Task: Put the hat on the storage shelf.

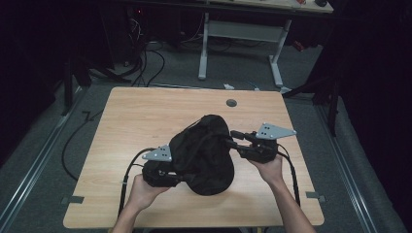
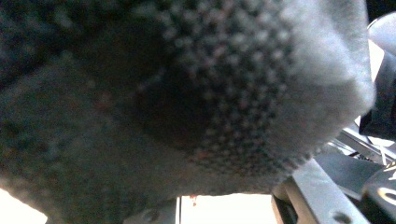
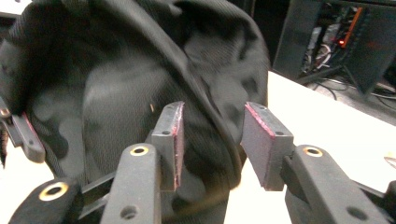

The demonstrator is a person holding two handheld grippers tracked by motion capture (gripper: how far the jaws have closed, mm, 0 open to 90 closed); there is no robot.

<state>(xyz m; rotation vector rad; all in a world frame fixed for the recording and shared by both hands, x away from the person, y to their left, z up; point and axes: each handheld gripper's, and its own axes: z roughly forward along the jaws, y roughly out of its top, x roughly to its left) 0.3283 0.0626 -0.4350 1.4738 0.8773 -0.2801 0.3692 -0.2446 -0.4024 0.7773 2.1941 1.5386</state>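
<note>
1. A black bag of soft cloth lies slumped in the middle of a wooden table, between the two hand-held grippers.
2. Left gripper: it sits at the bag's near-left edge, and in the high view the cloth hides its jaws. In the left gripper view the bag's weave presses right up against the lens, blurred and dark. The jaws are clamped down tight, judged to be pinching a fold of the bag; the pads themselves cannot be seen.
3. Likely reason for this hold: the left hand anchors one side of the limp cloth so that it does not slide while the other tool works.
4. Right gripper: it meets the bag's right side, roughly level. In the right gripper view the jaws stand about halfway apart, with a ridge of cloth lying in the gap ahead of them. The pads do not press on it, so nothing is gripped on this side.
5. The right hand holds its tool low at the table's level, jaws pointed into the bag. Judged: it is between grips, placed to take a fresh fold or the bag's rim.
6. Where the bag's opening lies cannot be told; a thin cord or seam shows near the top.
7. Risk, as a judgement: loose cloth may slip out of the open jaws before they close.
</note>
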